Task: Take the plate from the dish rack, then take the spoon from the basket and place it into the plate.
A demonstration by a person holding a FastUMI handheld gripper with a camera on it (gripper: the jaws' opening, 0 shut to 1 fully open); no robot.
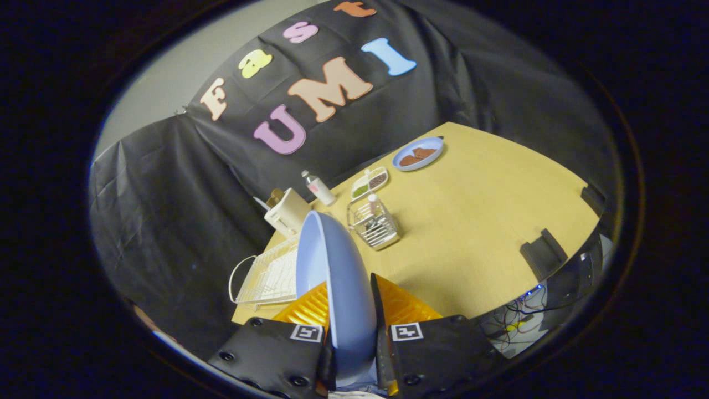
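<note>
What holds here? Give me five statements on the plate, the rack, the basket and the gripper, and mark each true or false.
1. The gripper is shut on the blue plate, which stands on edge between its fingers. True.
2. The blue plate sits in the white dish rack. False: it is held up in front of the rack, clear of it.
3. The wire basket stands on the wooden table, beyond the held plate. True.
4. The far blue plate is empty. False: brown pieces lie on it.
5. A spoon lies in the held plate. False: nothing lies in it.
</note>
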